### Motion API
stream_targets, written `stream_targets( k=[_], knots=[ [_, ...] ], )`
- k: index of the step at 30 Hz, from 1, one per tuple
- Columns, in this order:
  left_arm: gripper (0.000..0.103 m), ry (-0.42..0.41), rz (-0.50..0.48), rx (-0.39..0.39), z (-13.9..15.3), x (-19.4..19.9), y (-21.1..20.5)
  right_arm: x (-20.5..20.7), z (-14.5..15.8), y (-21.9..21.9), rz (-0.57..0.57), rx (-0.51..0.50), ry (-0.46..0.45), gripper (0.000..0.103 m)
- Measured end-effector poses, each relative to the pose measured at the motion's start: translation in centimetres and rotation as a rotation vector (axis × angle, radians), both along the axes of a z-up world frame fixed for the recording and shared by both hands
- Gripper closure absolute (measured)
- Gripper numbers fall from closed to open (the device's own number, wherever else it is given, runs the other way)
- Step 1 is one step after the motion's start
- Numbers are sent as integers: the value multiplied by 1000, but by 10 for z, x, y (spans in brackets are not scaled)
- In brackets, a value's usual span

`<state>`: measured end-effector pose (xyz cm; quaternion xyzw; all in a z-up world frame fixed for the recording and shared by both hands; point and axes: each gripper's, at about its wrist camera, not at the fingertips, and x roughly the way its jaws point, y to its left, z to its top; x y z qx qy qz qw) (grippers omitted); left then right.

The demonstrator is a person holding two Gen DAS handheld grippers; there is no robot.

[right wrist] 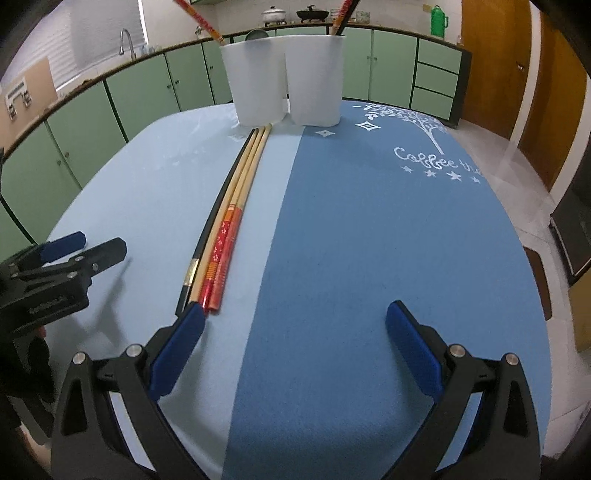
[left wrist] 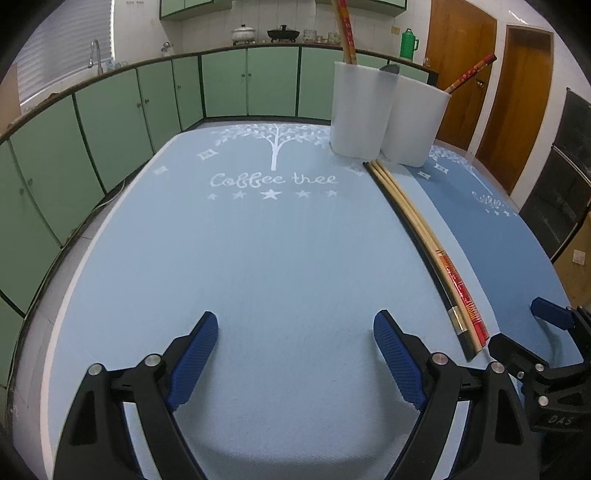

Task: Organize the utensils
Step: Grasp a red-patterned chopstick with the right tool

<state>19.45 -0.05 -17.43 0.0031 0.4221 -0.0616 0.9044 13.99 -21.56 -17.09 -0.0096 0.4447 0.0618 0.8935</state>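
A row of chopsticks (left wrist: 424, 236) (right wrist: 232, 206) lies on the light blue mat (left wrist: 258, 240), one black with a metal band and the others bamboo with red patterned ends. Their far tips reach two white cups (left wrist: 360, 110) (right wrist: 255, 81), which hold more red-ended chopsticks and a grey spoon. My left gripper (left wrist: 295, 321) is open over bare mat, left of the row. My right gripper (right wrist: 295, 314) is open low over the darker blue mat (right wrist: 369, 221). Its left fingertip (right wrist: 195, 317) sits at the chopsticks' near ends; contact cannot be told. Each gripper shows in the other's view (left wrist: 524, 328) (right wrist: 96, 245).
The table's rounded edge (left wrist: 85, 236) runs along the left. Green cabinets (left wrist: 221, 81) line the room behind, with a sink tap (left wrist: 96, 51), pots (left wrist: 282, 34) and a green thermos (left wrist: 409, 43) on the counter. Wooden doors (left wrist: 458, 66) stand at the right.
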Motion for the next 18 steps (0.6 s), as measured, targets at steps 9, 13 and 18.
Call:
stream_targets(
  k=[9,13,18],
  knots=[
    [18,9,-7,-5,-2,2,-1,6,-2,5,-18,-58,11,7],
    [18,9,2,-21,-2,2,2,3,-1,10,12,-46,0,11],
    [18,10,3,-12,-3,1,1,1,2,4,-21,-17,-9,26]
  ],
)
